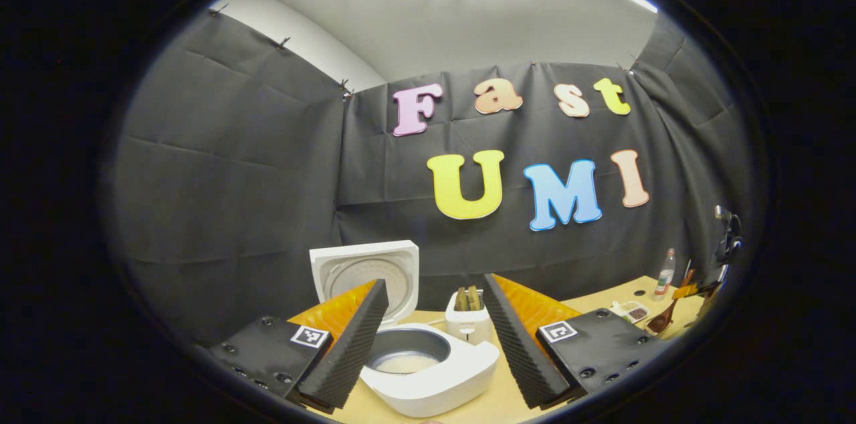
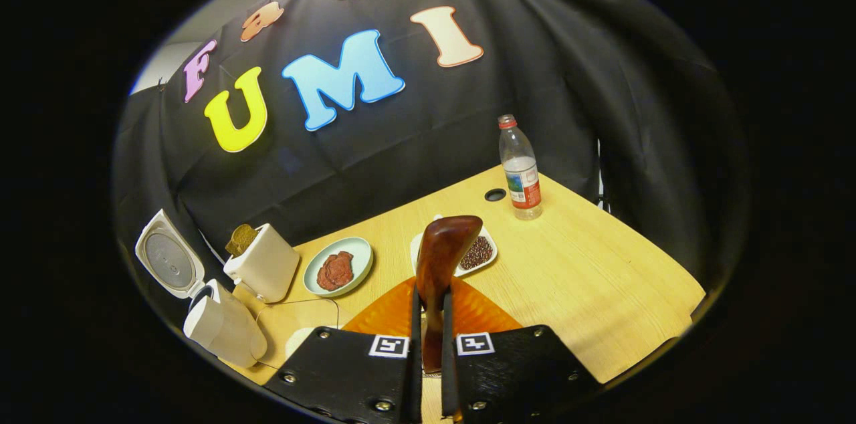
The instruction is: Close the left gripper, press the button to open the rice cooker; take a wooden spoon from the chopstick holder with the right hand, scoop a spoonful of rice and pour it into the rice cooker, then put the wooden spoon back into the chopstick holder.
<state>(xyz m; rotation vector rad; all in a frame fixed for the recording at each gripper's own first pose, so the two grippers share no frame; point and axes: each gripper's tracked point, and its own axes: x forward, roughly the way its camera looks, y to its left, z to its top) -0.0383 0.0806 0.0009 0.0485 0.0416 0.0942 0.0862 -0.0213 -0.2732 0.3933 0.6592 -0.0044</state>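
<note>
The white rice cooker (image 1: pixel 435 377) stands open with its lid (image 1: pixel 364 273) tipped up, and white rice lies in the grey pot (image 1: pixel 408 354). My left gripper (image 1: pixel 435 282) is open just in front of it, one finger on each side of the pot. My right gripper (image 2: pixel 431 300) is shut on the handle of a dark wooden spoon (image 2: pixel 447 243), whose bowl points up over a white dish of dark beans (image 2: pixel 478 253). I cannot tell whether the spoon carries rice. The cooker (image 2: pixel 224 327) sits at the far left in the right gripper view. The right gripper (image 1: pixel 695 290) with the spoon (image 1: pixel 662 320) also appears far right.
A white holder (image 1: pixel 468 324) with brown pieces sticking out stands right behind the cooker, also seen as holder (image 2: pixel 264 267). A green plate with red meat (image 2: pixel 338 267), a water bottle (image 2: pixel 520 170) and a cable hole (image 2: pixel 495 194) are on the wooden table (image 2: pixel 602 277).
</note>
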